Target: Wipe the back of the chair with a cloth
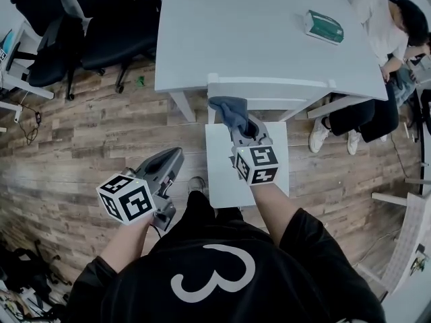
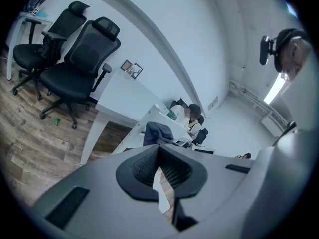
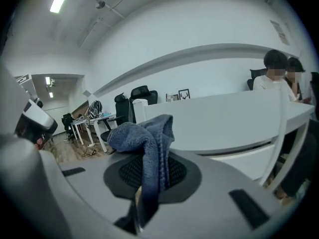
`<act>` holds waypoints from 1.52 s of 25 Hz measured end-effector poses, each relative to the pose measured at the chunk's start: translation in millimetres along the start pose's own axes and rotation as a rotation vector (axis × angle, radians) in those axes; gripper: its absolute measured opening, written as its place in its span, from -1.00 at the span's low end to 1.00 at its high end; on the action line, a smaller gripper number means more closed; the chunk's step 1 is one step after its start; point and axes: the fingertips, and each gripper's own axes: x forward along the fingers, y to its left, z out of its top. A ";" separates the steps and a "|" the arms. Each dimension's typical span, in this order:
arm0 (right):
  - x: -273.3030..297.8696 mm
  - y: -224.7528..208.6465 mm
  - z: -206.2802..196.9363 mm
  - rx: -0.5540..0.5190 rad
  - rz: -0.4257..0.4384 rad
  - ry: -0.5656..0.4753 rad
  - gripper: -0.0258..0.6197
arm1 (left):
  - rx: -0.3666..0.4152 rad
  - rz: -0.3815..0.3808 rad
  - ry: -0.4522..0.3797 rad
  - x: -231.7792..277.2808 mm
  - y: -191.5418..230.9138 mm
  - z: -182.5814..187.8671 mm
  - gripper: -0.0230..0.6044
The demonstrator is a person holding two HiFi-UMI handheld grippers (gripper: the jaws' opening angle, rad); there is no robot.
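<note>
The white chair has its back rail [image 1: 283,86] against the table and its seat [image 1: 225,180] toward me. A blue-grey cloth [image 1: 229,110] is bunched at the left end of the rail. My right gripper [image 1: 246,130] is shut on the cloth [image 3: 144,138], with the chair back [image 3: 224,118] broad and pale just behind it. My left gripper [image 1: 174,159] hangs left of the seat, away from the chair, shut and holding nothing. In the left gripper view the shut left gripper [image 2: 159,166] points toward the cloth [image 2: 157,132] and the chair back [image 2: 134,131].
A white table [image 1: 256,25] stands behind the chair with a green packet [image 1: 323,27] on it. A person [image 1: 384,39] sits at its right side. Black office chairs [image 1: 101,25] stand at the far left. Wooden floor [image 1: 101,147] lies on both sides of the seat.
</note>
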 end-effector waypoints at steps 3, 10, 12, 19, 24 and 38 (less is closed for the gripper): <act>16.1 -0.3 -9.1 0.010 -0.022 0.020 -0.77 | -0.010 0.005 -0.003 -3.2 11.9 1.0 -0.88; 41.8 -3.4 -15.5 0.017 -0.065 0.045 -0.77 | -0.017 0.008 0.022 -12.7 31.4 -2.4 -0.88; 46.0 -4.9 -14.7 0.024 -0.080 0.047 -0.77 | -0.019 0.005 0.026 -13.1 34.3 -2.2 -0.88; 52.6 -8.7 -13.1 0.047 -0.109 0.039 -0.77 | -0.006 -0.009 0.050 -10.8 37.3 1.5 -0.88; 52.8 -9.6 -13.2 0.033 -0.106 0.042 -0.77 | 0.004 -0.005 0.057 -7.8 38.9 0.1 -0.88; 36.6 -46.7 -13.7 0.027 -0.136 0.047 -0.77 | 0.005 0.023 0.043 -5.5 22.5 -12.5 -0.88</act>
